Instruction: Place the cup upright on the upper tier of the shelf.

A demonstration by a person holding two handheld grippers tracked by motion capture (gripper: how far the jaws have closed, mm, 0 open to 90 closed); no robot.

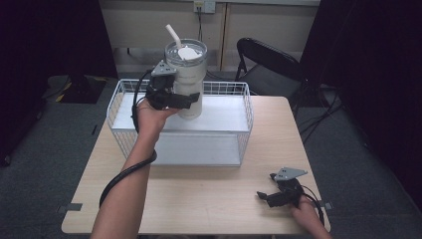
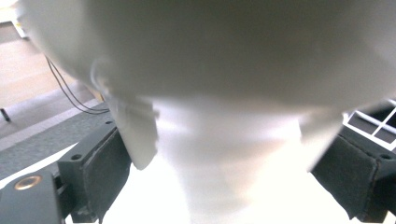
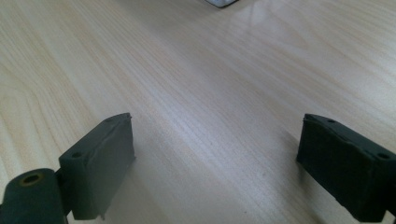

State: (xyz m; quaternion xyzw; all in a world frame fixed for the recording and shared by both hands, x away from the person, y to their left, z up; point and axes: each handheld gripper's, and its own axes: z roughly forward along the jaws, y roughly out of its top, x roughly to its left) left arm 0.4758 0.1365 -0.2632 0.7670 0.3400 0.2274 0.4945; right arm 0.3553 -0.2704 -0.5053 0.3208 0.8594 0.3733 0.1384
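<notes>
A white tumbler [image 1: 188, 74] with a clear lid and a white straw [image 1: 173, 36] stands upright over the white floor of a wire basket [image 1: 243, 130]. My left gripper [image 1: 186, 101] is shut on its lower body from the left side. In the left gripper view the tumbler [image 2: 233, 140] sits very close between the two black pads [image 2: 105, 170]. I cannot tell whether its base rests on the basket floor. My right gripper [image 1: 266, 195] lies low at the table's front right, open, with bare wood between its jaws [image 3: 215, 163].
The basket sits at the back middle of the light wooden table [image 1: 209, 199]. A black folding chair [image 1: 268, 64] stands behind the table's far right corner. Grey carpet surrounds the table.
</notes>
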